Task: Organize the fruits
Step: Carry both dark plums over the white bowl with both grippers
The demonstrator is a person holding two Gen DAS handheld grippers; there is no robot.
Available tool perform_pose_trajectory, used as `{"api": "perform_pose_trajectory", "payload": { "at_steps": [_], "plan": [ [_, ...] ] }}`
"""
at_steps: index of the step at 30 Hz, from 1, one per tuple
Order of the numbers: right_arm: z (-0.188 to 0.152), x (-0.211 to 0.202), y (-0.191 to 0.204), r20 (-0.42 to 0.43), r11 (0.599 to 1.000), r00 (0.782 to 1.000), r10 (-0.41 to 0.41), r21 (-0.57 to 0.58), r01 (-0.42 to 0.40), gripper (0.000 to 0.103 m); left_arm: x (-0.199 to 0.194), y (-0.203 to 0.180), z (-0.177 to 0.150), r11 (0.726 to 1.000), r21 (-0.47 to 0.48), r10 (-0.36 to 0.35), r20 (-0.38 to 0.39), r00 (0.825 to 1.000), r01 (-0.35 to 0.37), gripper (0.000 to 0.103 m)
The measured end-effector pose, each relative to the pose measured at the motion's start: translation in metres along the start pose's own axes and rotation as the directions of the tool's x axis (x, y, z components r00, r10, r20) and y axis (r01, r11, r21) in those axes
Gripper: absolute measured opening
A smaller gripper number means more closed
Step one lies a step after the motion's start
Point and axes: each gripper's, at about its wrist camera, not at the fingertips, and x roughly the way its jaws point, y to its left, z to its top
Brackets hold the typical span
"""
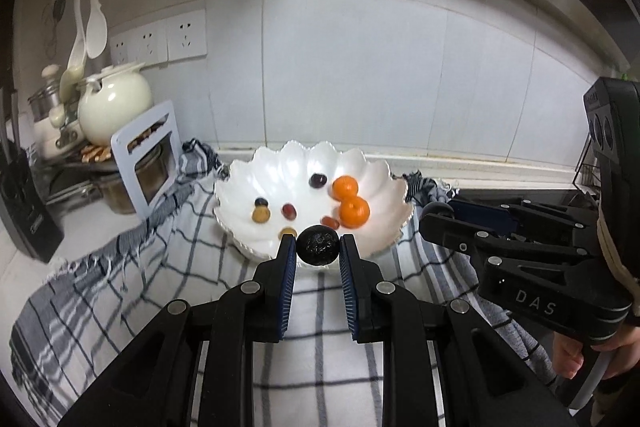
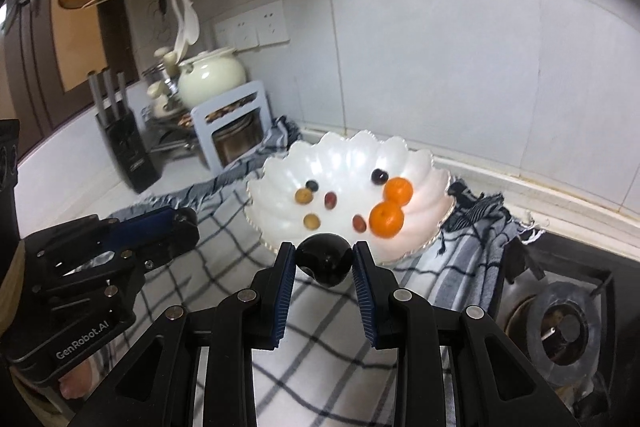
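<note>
both grippers carry fruit at their tips. nearest the left wrist camera, the left gripper [image 1: 318, 247] has its jaws clenched on a dark wrinkled fruit [image 1: 318, 245], pinched at its widest part so it cannot roll out, and held just at the near rim of the white scalloped bowl [image 1: 380, 171]. the right gripper [image 2: 324, 257] likewise has its jaws grasping a glossy black fruit [image 2: 325, 261], also poised at the bowl's near edge (its exact height above the rim is hard to judge through the fisheye).

the bowl sits on a checked cloth [image 1: 160, 279] spread over the desk, probably to keep it from sliding. inside it lie two oranges [image 1: 351, 203] touching each other on the right side, with several small fruits [image 1: 289, 211] scattered to the left and far side. grouping seems to be the aim, so the two dark fruits are likely brought here to join the rest.

left of the bowl stand a pale blue rack [image 1: 150, 155] and a cream pot [image 1: 114, 105]; a stove burner [image 2: 560, 331] lies at the near right.
</note>
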Motion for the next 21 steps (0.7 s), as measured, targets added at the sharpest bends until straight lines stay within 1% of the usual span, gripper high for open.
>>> {"api": "perform_pose_trajectory", "payload": {
  "at_steps": [6, 13, 19, 21],
  "plan": [
    [0.01, 0.009, 0.01, 0.02, 0.998, 0.998, -0.058, 0.019, 0.058, 0.031, 0.008, 0.019, 0.016, 1.0, 0.022, -0.012, 0.017, 1.0, 0.012, 0.023],
    [0.022, 0.028, 0.014, 0.016, 0.995, 0.996, -0.09, 0.036, 0.089, 0.031, 0.023, 0.035, 0.031, 0.999, 0.028, -0.042, 0.015, 0.999, 0.042, 0.023],
    [0.037, 0.052, 0.01, -0.001, 0.992, 0.993, -0.115, 0.051, 0.115, 0.031, 0.048, 0.046, 0.045, 0.998, 0.019, -0.068, -0.01, 0.998, 0.068, 0.023],
    [0.042, 0.062, 0.007, -0.016, 0.992, 0.994, -0.112, 0.063, 0.113, 0.031, 0.058, 0.05, 0.049, 0.997, 0.016, -0.071, -0.022, 0.997, 0.072, 0.023]
  ]
}}
